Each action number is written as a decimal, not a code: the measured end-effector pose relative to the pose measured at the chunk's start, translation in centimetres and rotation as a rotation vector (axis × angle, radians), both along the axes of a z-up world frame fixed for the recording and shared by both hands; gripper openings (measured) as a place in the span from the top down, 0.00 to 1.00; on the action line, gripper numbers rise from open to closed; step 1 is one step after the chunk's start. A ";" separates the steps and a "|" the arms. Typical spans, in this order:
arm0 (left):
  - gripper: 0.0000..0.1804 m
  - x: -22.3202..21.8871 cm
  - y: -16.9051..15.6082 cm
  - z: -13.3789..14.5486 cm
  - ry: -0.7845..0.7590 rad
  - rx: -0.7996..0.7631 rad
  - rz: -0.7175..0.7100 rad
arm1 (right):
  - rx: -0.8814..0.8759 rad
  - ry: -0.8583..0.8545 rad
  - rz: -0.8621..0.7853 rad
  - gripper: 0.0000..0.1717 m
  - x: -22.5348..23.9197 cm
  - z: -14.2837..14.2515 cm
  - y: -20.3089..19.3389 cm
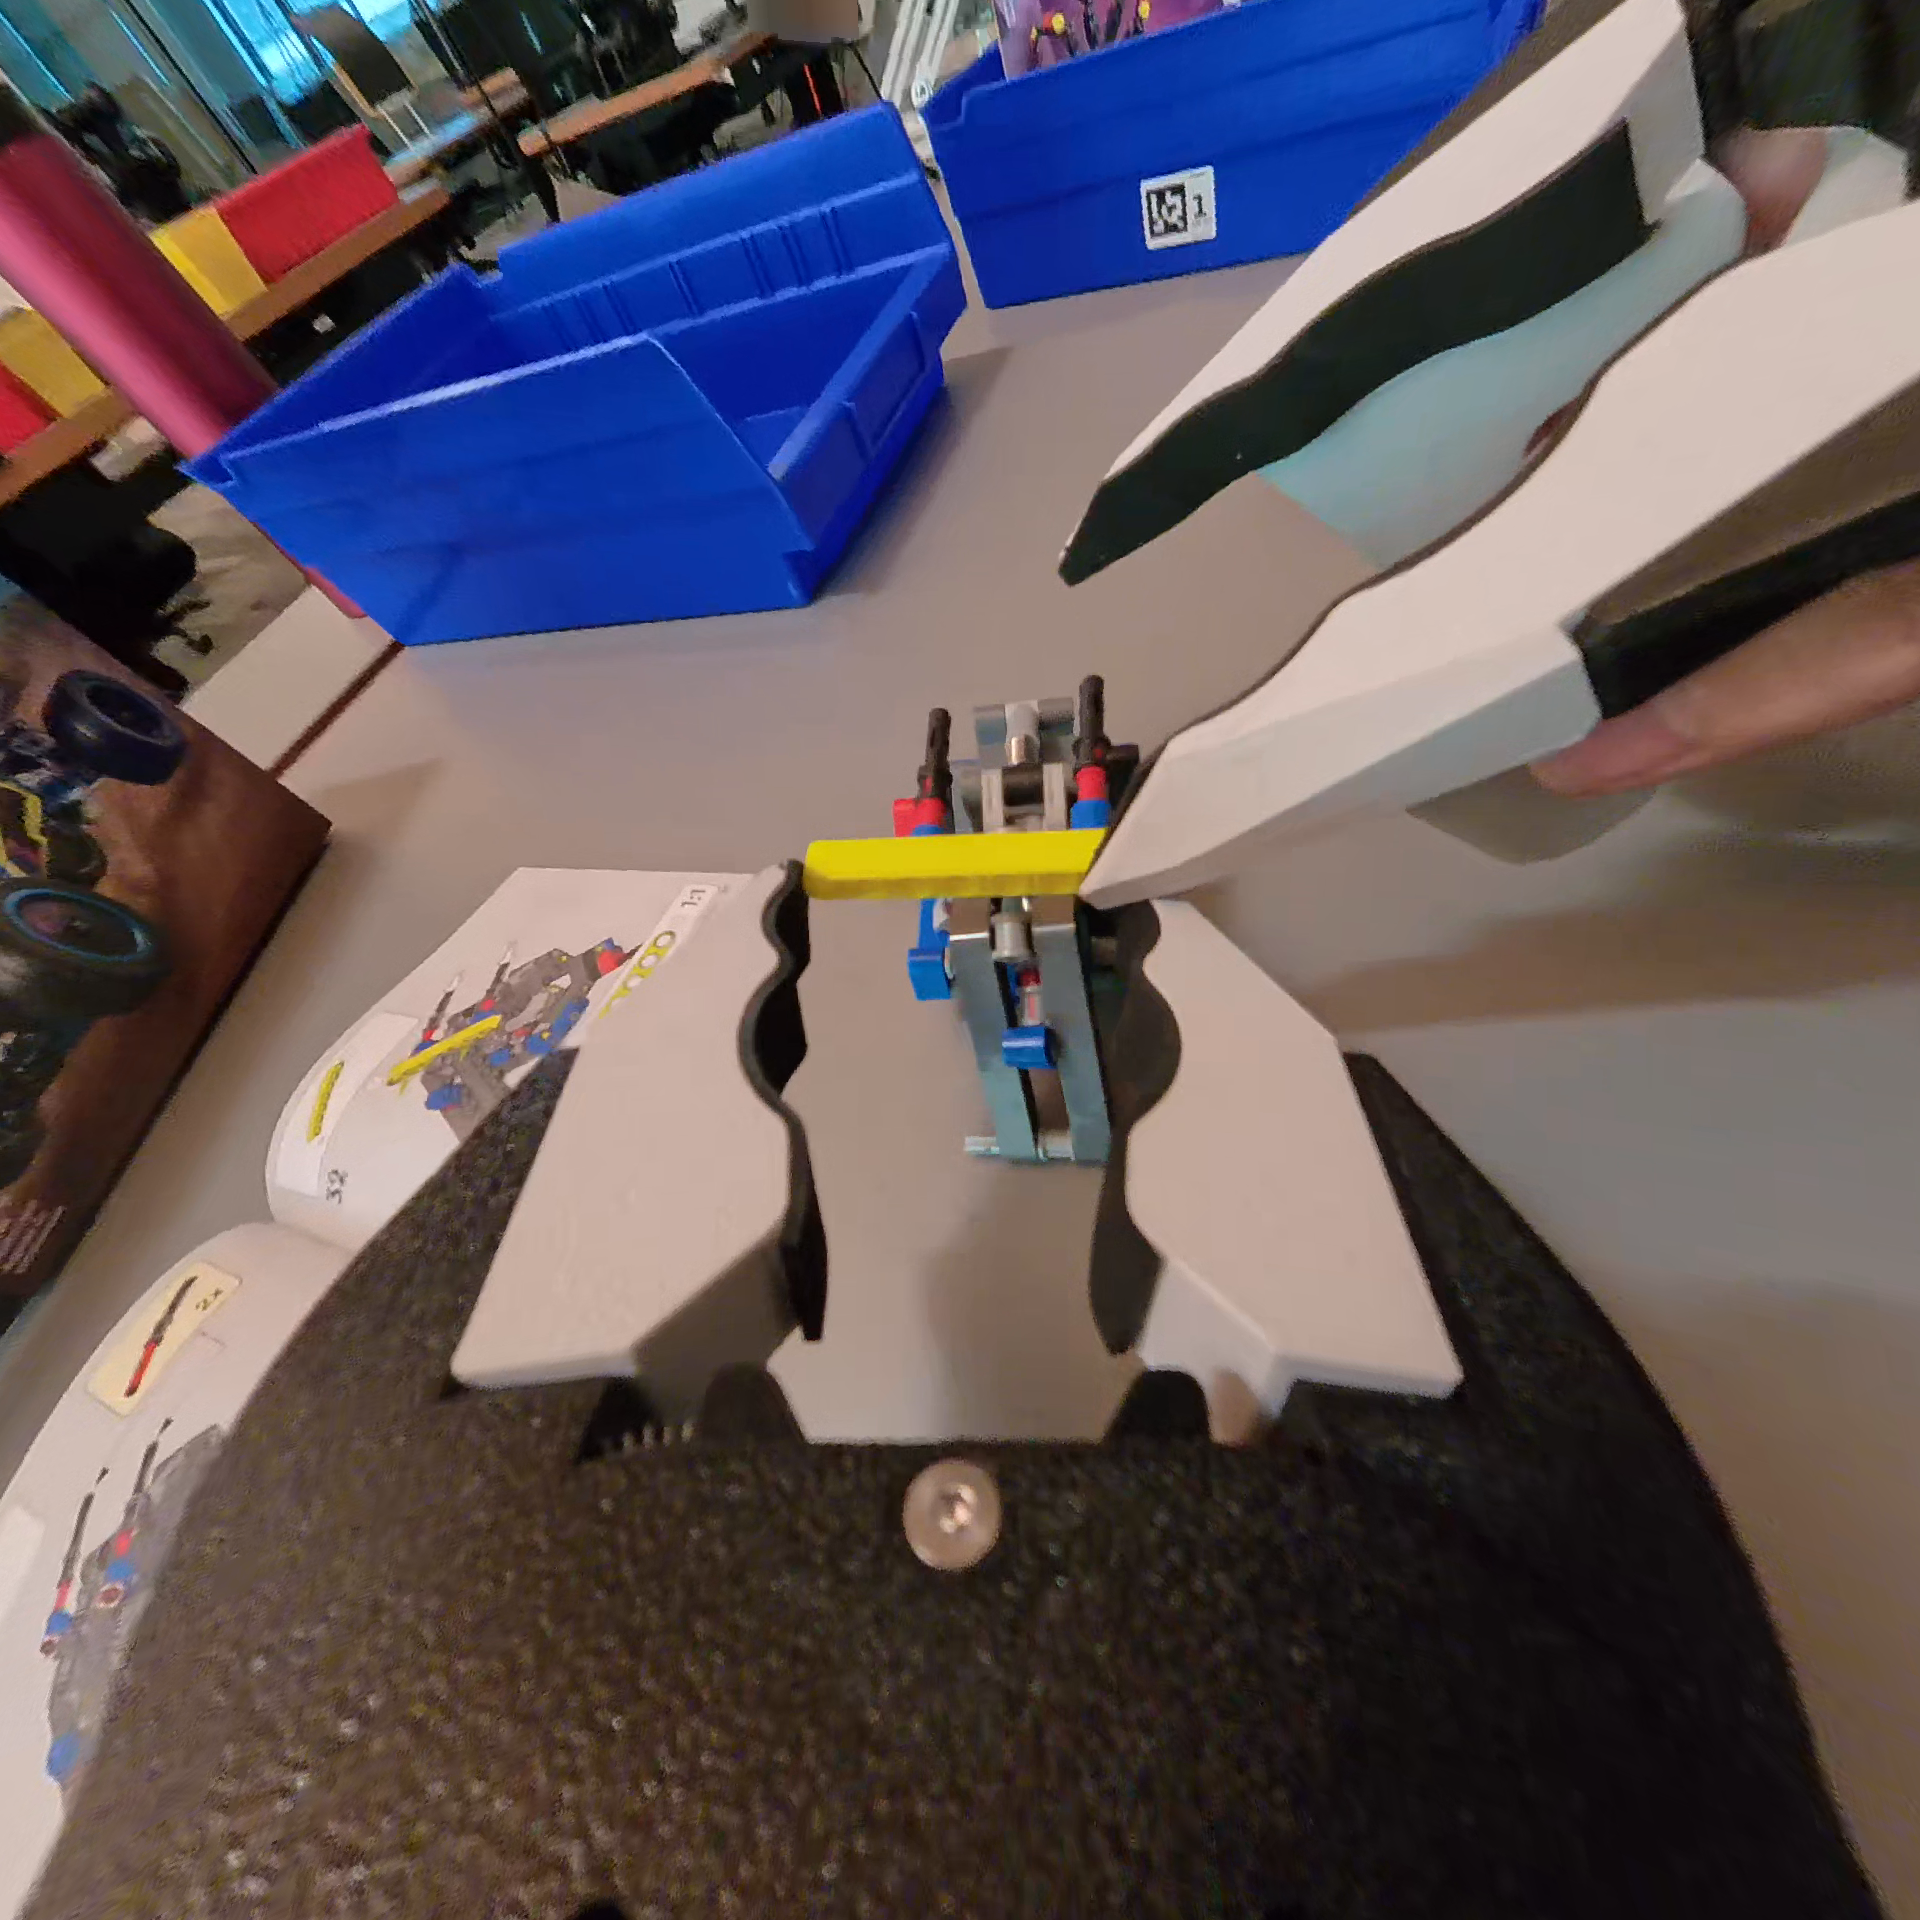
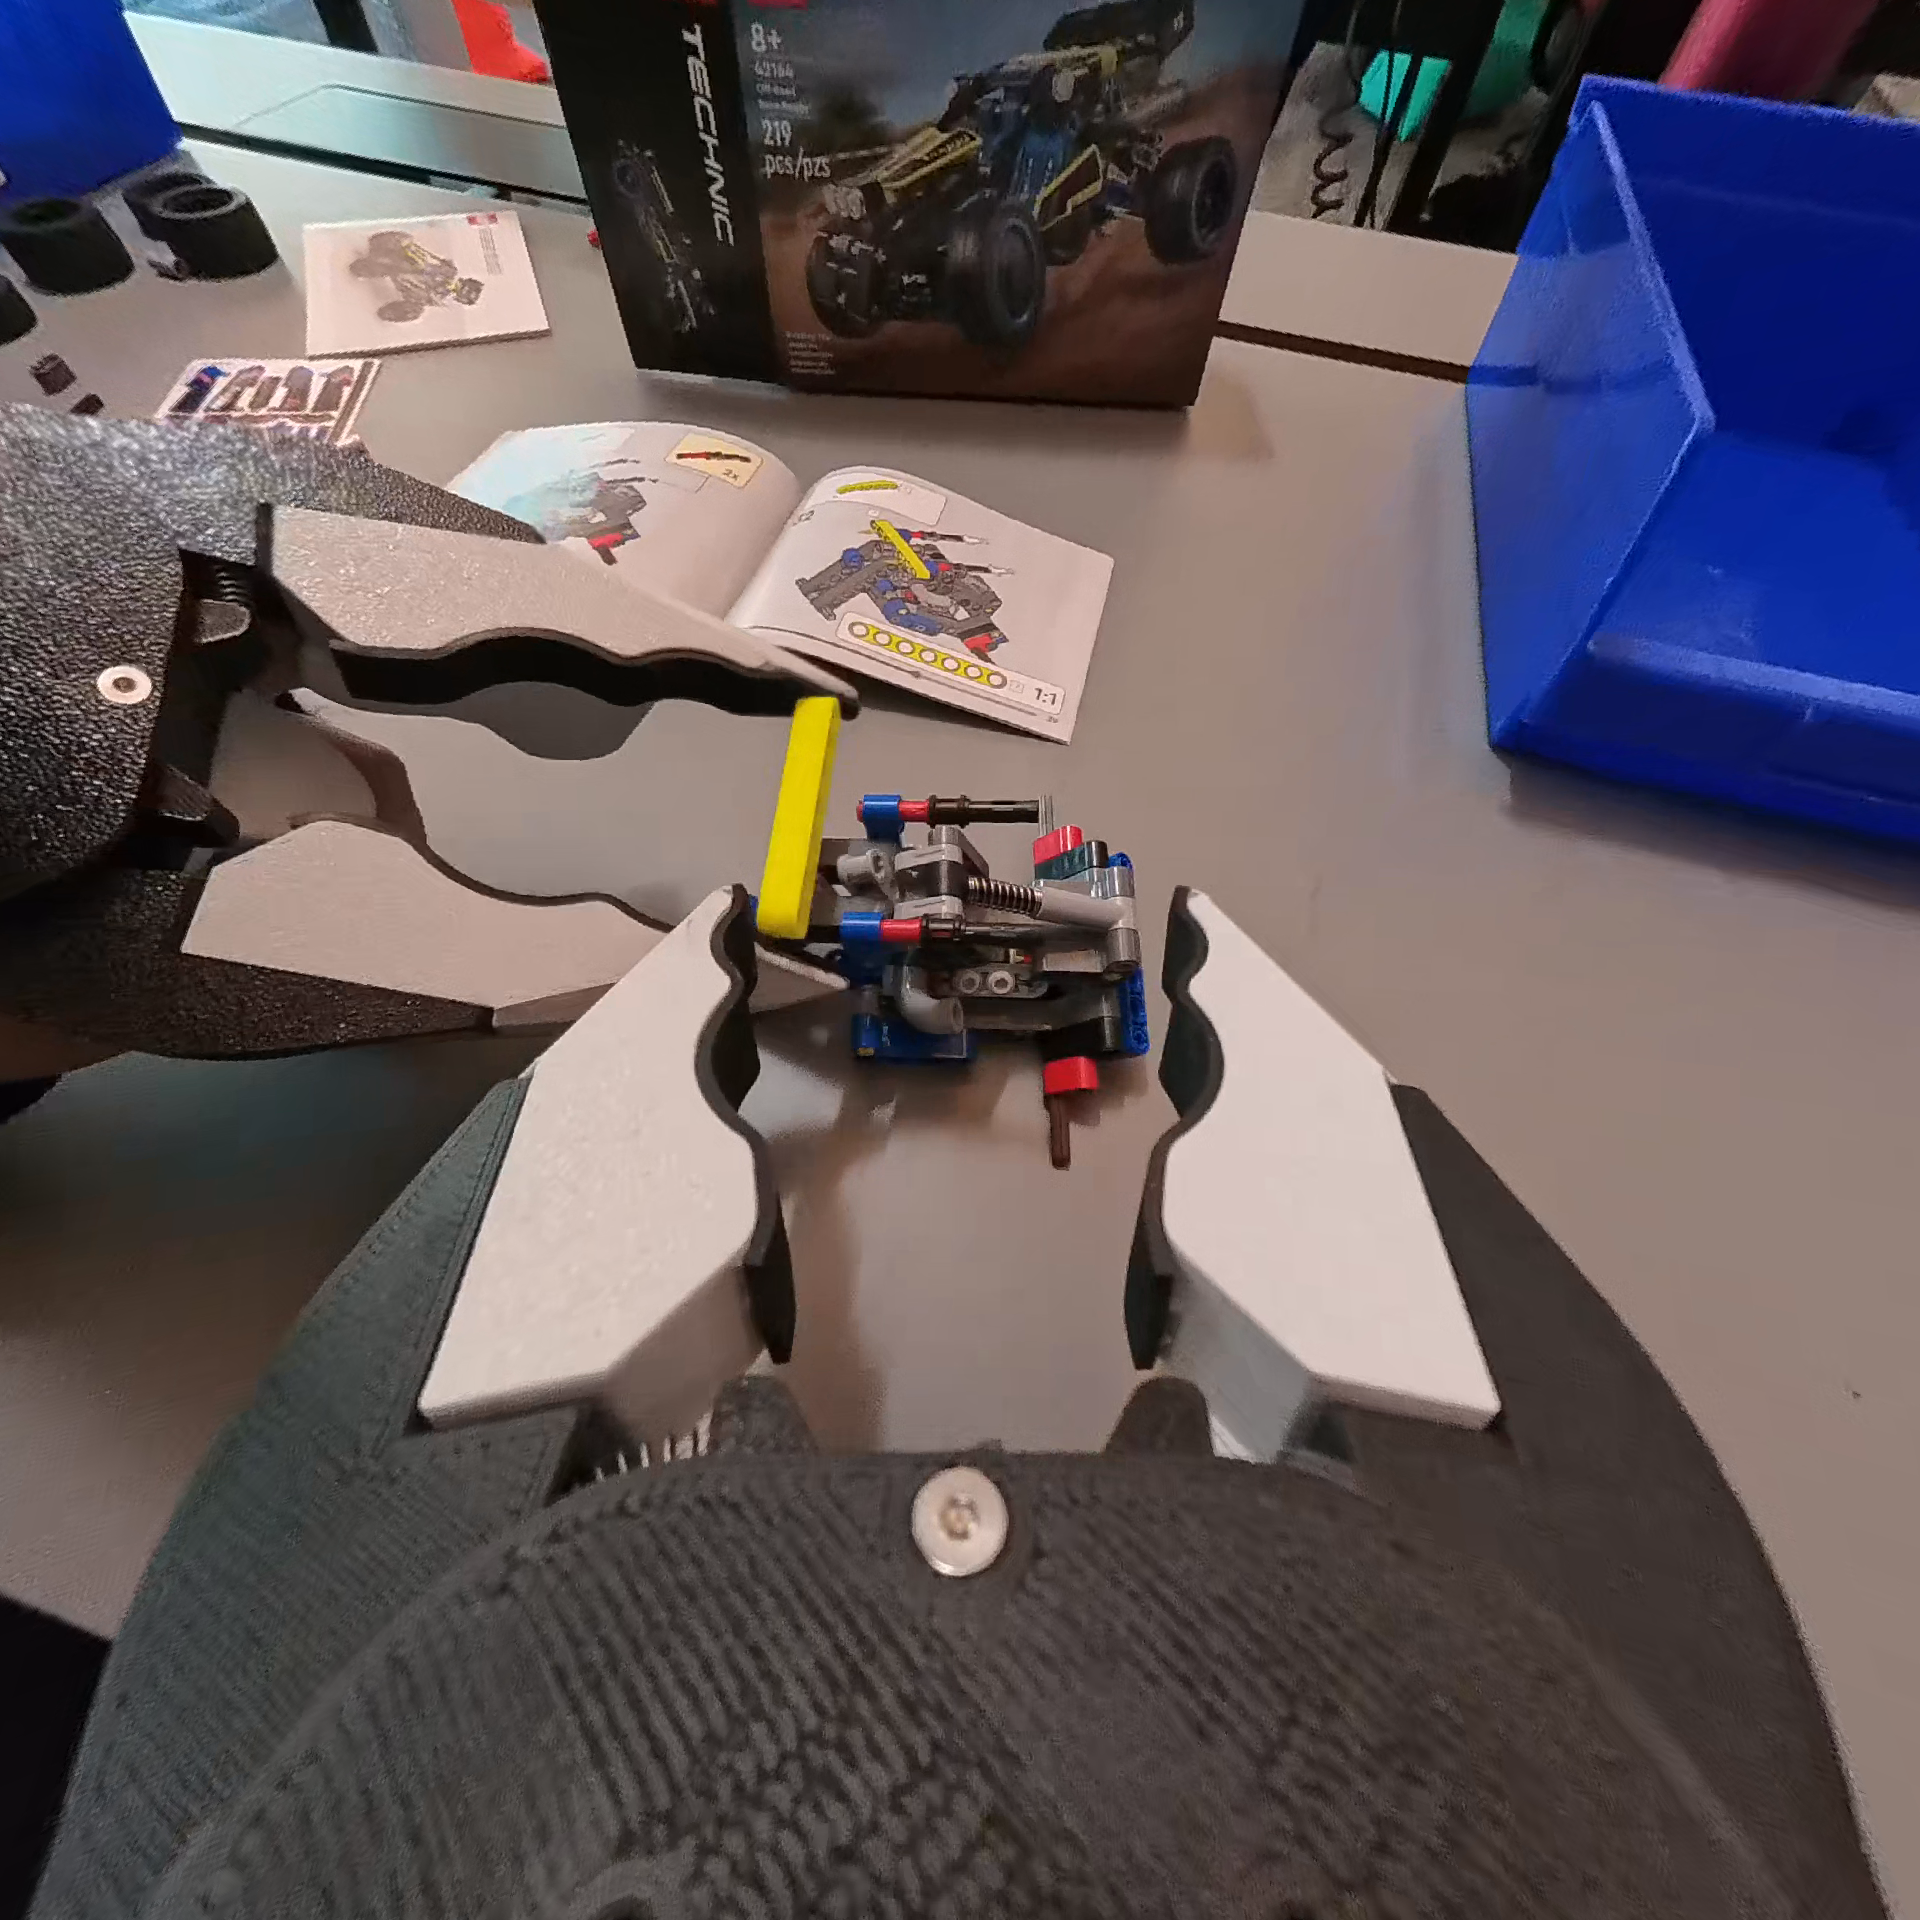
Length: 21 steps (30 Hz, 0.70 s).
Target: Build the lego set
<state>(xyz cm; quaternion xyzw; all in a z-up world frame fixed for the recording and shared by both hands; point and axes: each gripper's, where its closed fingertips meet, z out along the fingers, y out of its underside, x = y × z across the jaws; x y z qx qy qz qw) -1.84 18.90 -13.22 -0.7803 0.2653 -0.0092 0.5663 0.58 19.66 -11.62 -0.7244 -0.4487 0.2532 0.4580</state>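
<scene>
In the right wrist view the right tool (image 2: 956,956) is nearest, its two fingers spread wide on either side of a small brick model (image 2: 997,935) that lies on the grey counter (image 2: 1351,831). Neither pad presses on the model, so this tool holds nothing. Just left of it the left tool (image 2: 821,842) reaches in from the left and pinches a yellow beam (image 2: 800,810) by its two ends, one fingertip on the far end and the other under the near end. The beam stands across the left end of the model, close against it; whether it is joined on cannot be told. The left wrist view shows one end of the beam at that tool's left fingertip, while a finger of the right tool hides the other; only the right wrist view shows both ends held. Beyond the model an open booklet (image 2: 935,582) lies flat, then a toy box (image 2: 935,208) stands upright, with a sticker sheet (image 2: 270,390) and black tyres (image 2: 62,244) far left. Only the left wrist view shows a hand (image 1: 1714,717) on the right tool and two blue bins (image 1: 582,436) side by side at the far edge.
</scene>
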 end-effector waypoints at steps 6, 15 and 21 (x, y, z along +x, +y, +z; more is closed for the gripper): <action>0.68 0.0 0.2 -1.1 -0.025 -0.095 -0.008 | -0.047 0.007 0.009 0.60 -0.5 -0.9 0.0; 0.68 0.3 0.0 -1.5 -0.011 -0.127 -0.037 | -0.034 -0.002 0.046 0.69 -0.7 -1.2 -0.9; 0.74 0.2 -0.1 -1.8 0.025 -0.139 -0.037 | -0.003 -0.012 0.052 0.69 -0.7 -1.1 -1.0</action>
